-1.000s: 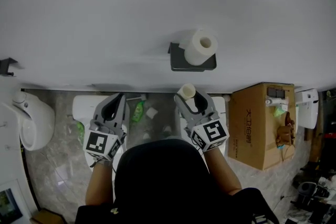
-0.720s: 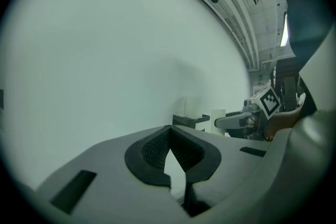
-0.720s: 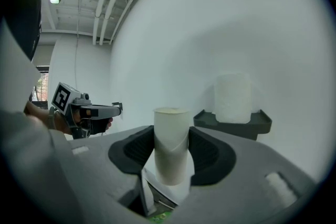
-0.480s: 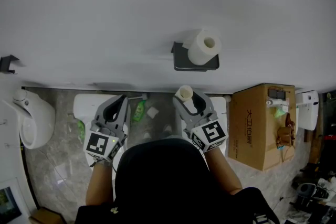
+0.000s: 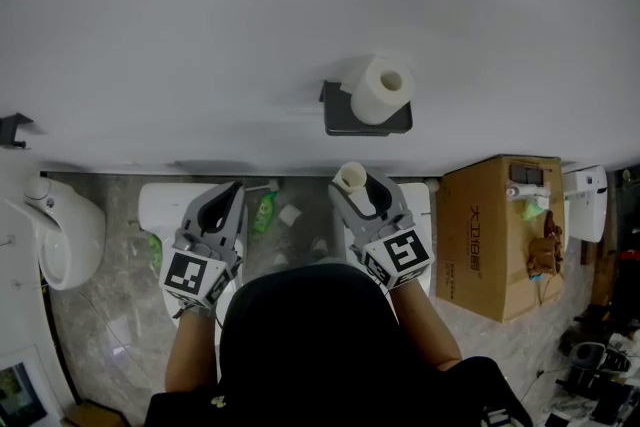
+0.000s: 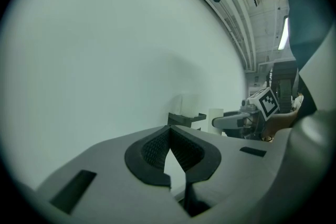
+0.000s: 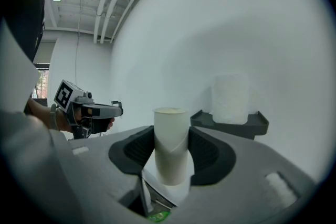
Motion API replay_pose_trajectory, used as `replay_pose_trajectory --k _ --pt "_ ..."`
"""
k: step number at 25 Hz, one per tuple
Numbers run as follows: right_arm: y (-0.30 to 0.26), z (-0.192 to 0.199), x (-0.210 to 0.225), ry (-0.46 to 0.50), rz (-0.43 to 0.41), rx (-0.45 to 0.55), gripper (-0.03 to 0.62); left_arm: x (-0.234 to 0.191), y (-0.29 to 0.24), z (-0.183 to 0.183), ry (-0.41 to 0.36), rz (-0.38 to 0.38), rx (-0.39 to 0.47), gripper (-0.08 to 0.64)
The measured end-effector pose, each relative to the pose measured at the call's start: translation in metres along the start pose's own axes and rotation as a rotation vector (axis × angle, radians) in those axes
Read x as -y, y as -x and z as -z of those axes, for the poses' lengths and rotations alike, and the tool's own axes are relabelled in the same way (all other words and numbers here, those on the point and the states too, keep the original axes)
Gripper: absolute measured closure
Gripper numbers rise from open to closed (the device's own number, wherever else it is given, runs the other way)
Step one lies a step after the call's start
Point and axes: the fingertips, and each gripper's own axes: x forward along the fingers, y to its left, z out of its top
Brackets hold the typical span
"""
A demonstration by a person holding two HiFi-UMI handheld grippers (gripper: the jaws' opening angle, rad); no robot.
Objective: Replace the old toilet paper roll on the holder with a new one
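A full white toilet paper roll [image 5: 381, 90] stands upright on the dark wall-mounted holder shelf [image 5: 350, 122]; the same roll [image 7: 229, 98] rests on that shelf [image 7: 231, 123] in the right gripper view. My right gripper [image 5: 361, 192] is shut on an empty cardboard tube [image 5: 351, 177], held upright [image 7: 170, 145] between the pads, below and a little left of the holder. Off to the left, my left gripper [image 5: 222, 201] is shut with nothing in it, its pads [image 6: 153, 148] meeting, and it points at the white wall.
A white wall fills the upper half. Below are a white toilet [image 5: 62, 235] at left, a green bottle [image 5: 263, 212] on the marble floor, and a cardboard box [image 5: 500, 235] at right with small items on it. A black bracket [image 5: 12, 127] sticks out from the wall at far left.
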Motion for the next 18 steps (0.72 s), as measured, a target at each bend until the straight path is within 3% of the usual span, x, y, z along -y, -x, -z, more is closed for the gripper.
replay_pose_trajectory --k 5,9,12,18 --pt "0.002 0.0 0.007 -0.022 0.019 -0.009 0.399 0.003 -0.007 -0.002 0.02 -0.002 -0.012 0.546" --pt "0.004 0.0 0.013 -0.023 0.028 -0.005 0.399 0.002 -0.01 0.002 -0.029 0.022 -0.001 0.546" --pt "0.004 0.0 0.015 -0.028 0.033 -0.005 0.399 0.005 -0.014 -0.004 0.018 0.01 -0.016 0.546" --pt "0.006 0.002 0.02 -0.033 0.042 0.002 0.399 0.001 -0.017 -0.001 0.007 0.008 -0.006 0.546"
